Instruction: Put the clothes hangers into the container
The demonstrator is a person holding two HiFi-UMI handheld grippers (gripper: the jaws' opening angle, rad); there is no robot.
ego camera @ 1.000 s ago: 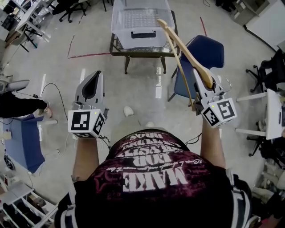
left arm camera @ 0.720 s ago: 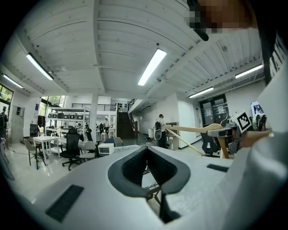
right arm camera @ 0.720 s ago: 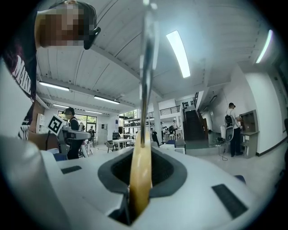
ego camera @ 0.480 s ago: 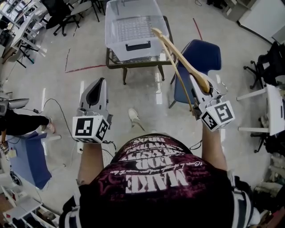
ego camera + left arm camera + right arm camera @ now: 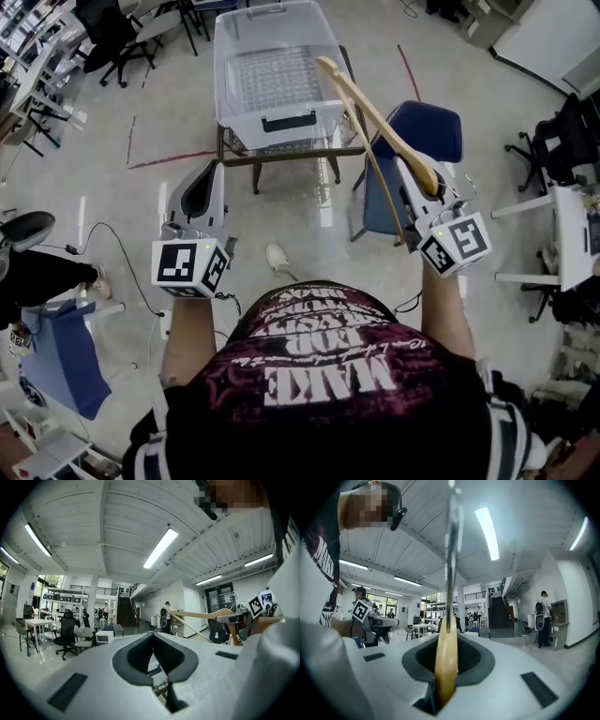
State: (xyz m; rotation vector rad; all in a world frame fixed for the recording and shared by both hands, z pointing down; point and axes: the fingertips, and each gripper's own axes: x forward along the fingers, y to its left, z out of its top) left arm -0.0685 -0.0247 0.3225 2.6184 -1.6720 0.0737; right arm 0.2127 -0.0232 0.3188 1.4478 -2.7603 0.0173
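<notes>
While you are holding wooden hanger (image 5: 373,105) clamped in right gripper (image 5: 410,173), raised short of clear container (image 5: 281,129) ahead, left gripper (image 5: 208,173) is hanging alongside, jaws together, empty. Step: transport. Next move is calling for reaching over rim, lowering, releasing.

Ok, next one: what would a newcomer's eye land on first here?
The wooden hanger, clamped in the right gripper at the head view's right, points forward toward the clear container on a small table ahead. The left gripper is raised at the left, its fingers together with nothing between them.
</notes>
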